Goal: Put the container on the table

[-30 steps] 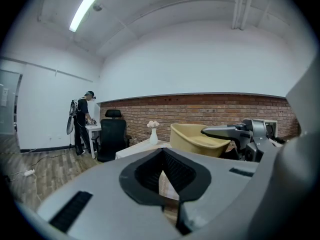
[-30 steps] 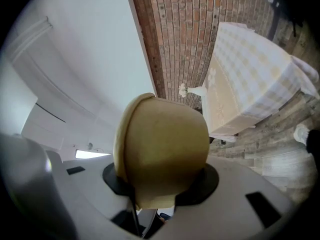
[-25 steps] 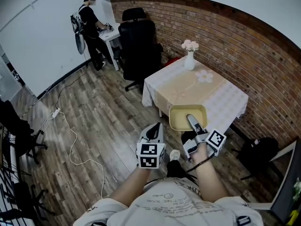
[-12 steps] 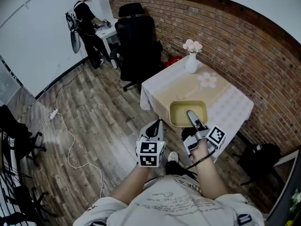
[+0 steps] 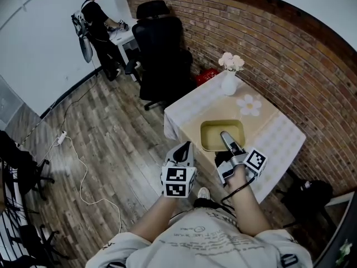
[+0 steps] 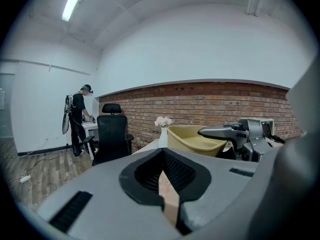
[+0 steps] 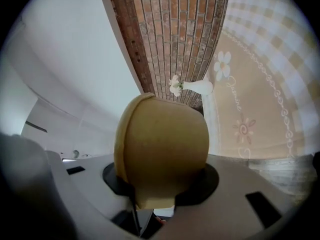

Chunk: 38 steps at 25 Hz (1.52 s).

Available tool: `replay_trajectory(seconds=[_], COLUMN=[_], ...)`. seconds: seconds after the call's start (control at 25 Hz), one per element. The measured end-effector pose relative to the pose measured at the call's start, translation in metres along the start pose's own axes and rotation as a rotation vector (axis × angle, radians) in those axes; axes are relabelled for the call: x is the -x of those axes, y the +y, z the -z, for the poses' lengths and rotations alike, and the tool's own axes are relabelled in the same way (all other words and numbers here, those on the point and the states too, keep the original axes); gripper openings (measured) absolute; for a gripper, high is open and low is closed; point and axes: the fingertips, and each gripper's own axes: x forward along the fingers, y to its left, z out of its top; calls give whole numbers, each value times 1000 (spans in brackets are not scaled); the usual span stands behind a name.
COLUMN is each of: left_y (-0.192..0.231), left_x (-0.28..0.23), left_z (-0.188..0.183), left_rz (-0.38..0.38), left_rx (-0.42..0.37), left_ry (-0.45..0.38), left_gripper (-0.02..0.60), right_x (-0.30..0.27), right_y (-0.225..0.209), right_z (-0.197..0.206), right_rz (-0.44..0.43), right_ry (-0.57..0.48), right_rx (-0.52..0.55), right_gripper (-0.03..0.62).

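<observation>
My right gripper (image 5: pixel 226 138) is shut on the near rim of a yellow container (image 5: pixel 222 132), one finger inside it and the tub held out level. In the head view the tub hangs over the near part of a small table (image 5: pixel 279 135) covered with a tan and white cloth. The container (image 7: pixel 161 144) fills the right gripper view, with the cloth behind it. My left gripper (image 5: pixel 182 154) stays beside it on the left, shut and holding nothing. From the left gripper view the container (image 6: pixel 195 139) shows with a right finger (image 6: pixel 220 132) over its rim.
A white vase of flowers (image 5: pixel 229 81) stands at the table's far side by the brick wall (image 5: pixel 290 66). A black office chair (image 5: pixel 163 54) is left of the table. A person (image 5: pixel 92 24) works at a white desk far back. A cable (image 5: pixel 78 166) lies on the wood floor.
Both grippers and the container have moved forward to the table. The tub, earlier at the table's near edge, now hangs over the cloth.
</observation>
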Motion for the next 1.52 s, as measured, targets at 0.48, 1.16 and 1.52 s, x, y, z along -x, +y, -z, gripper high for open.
replay_trajectory(seconds=[0.48,1.16,1.52], left_y=[22,53,78], left_x=[-110,-197,-253], left_z=[-38,-45,-64], left_rz=[6,35,123], left_rx=[-1,8,-24], left_ry=[28,68,68], left_gripper=[6,6,5], right_x=[-82,-153,-192], right_y=[-37,-82,-126], right_z=[-70,-114,-125], right_rz=[88,140,161], right_ry=[18,32,21], right_rx=[-20,-23,-24], right_gripper=[164,164,164])
